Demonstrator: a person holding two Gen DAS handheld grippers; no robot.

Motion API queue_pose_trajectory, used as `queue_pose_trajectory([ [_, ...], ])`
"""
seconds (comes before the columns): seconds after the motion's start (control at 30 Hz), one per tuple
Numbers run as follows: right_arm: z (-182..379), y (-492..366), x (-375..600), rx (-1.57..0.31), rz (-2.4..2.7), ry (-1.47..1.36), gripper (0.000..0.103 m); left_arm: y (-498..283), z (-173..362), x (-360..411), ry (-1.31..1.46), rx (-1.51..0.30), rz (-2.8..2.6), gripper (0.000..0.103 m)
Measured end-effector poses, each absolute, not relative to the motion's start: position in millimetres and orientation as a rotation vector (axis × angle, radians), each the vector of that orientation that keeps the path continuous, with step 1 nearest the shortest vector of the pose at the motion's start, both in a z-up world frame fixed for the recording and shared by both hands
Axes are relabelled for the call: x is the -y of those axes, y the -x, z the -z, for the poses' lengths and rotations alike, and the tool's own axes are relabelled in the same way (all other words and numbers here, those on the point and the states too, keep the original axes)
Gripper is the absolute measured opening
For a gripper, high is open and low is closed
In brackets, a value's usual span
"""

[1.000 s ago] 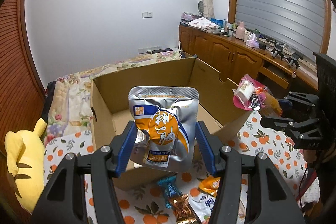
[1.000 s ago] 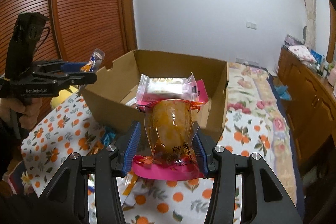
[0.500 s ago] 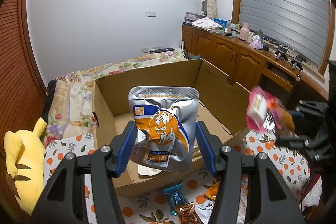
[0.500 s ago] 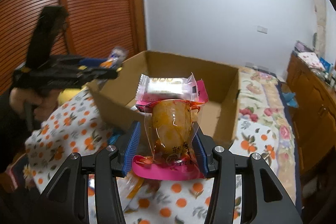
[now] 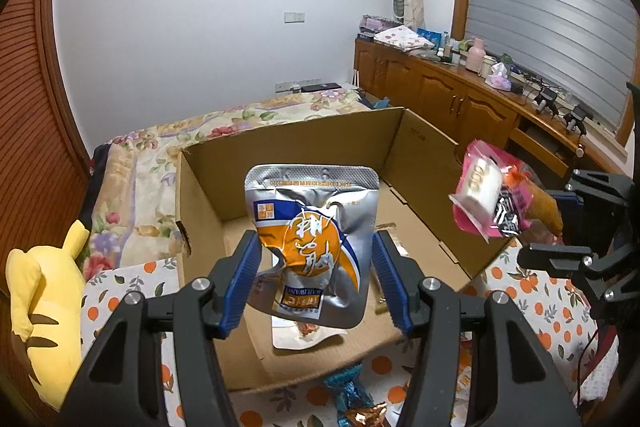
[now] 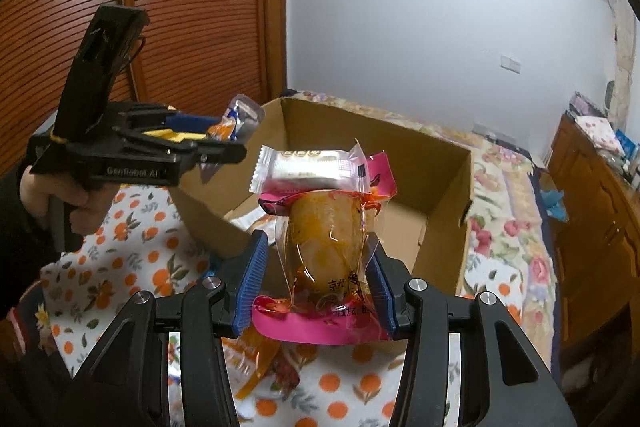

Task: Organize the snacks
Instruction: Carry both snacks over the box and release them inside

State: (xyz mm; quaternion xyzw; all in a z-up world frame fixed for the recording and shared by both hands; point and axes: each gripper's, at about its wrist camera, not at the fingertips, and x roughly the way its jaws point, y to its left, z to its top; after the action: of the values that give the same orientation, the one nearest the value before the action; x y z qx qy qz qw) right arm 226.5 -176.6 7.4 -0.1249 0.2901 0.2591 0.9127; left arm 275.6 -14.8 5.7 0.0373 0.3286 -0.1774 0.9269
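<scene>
My left gripper (image 5: 316, 283) is shut on a silver and orange foil snack pouch (image 5: 312, 243), held over the near edge of an open cardboard box (image 5: 304, 135). My right gripper (image 6: 316, 279) is shut on a clear and pink packet of an orange snack (image 6: 328, 247) with a small white wrapped snack (image 6: 308, 167) resting on top, held above the box's near corner (image 6: 448, 163). The left gripper also shows in the right wrist view (image 6: 224, 135), and the right gripper's snacks show in the left wrist view (image 5: 496, 203). A flat pouch (image 5: 304, 331) lies in the box.
The box stands on an orange-print cloth (image 5: 532, 291) with several loose snacks (image 5: 356, 399) at its near side. A yellow plush toy (image 5: 40, 291) lies at the left. A floral bed (image 5: 224, 123) is behind, wooden cabinets (image 5: 460, 99) to the right, a slatted wooden door (image 6: 192, 7) on the other side.
Both grippers have moved closer to the box and higher over it, each still holding its snack. The right gripper's snacks now hang over the box's right wall.
</scene>
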Motion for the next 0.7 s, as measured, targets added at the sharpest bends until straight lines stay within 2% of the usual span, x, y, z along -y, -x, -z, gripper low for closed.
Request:
queue_pose_trajectory([
  [0.3, -2, -278, 170, -0.637, -0.541, 0.235, 0.049, -298, 3, 17, -0.058, -0.707, 0.348, 0.058],
  [0.5, 8, -306, 164, -0.671, -0.528, 0.235, 0.049, -304, 8, 17, -0.054, -0.708, 0.334, 0.065],
  [0.7, 25, -316, 161, -0.710, -0.516, 0.243, 0.053, -300, 10, 12, -0.042, -0.711, 0.330, 0.066],
])
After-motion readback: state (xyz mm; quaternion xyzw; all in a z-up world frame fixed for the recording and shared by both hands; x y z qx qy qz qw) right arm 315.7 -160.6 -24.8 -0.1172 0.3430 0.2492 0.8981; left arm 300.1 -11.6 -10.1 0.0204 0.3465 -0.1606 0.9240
